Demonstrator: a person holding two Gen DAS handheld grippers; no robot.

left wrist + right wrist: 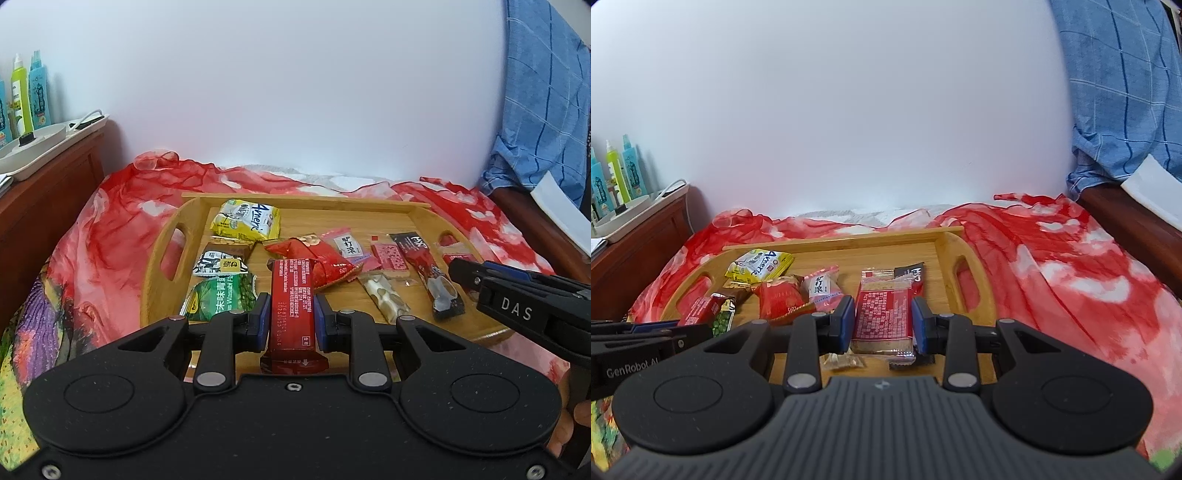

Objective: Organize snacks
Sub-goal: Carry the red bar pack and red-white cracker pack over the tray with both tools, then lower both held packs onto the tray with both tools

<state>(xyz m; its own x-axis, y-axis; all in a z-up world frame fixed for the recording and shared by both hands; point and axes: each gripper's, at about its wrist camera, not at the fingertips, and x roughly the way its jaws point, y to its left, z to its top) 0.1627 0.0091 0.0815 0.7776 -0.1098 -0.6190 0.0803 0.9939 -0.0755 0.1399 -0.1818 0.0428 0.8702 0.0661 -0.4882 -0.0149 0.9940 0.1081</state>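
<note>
A wooden tray [306,201] lies on a red cloth and holds several snack packets. My left gripper [291,314] is shut on a long red snack bar [291,284], held above the tray's near side. On the tray I see a yellow packet [245,219], a green pea bag [221,299], a red bag [317,262] and a black-and-red stick [428,273]. My right gripper [882,321] is shut on a flat red-and-clear biscuit packet [882,317] over the tray [842,236]. Each gripper shows at the edge of the other's view: the right [465,269] and the left [646,328].
The red patterned cloth [1071,266] covers the surface around the tray. A dark wooden cabinet [48,192] at the left carries a white tray and spray bottles [22,96]. Blue checked fabric [546,92] hangs at the right. A white wall stands behind.
</note>
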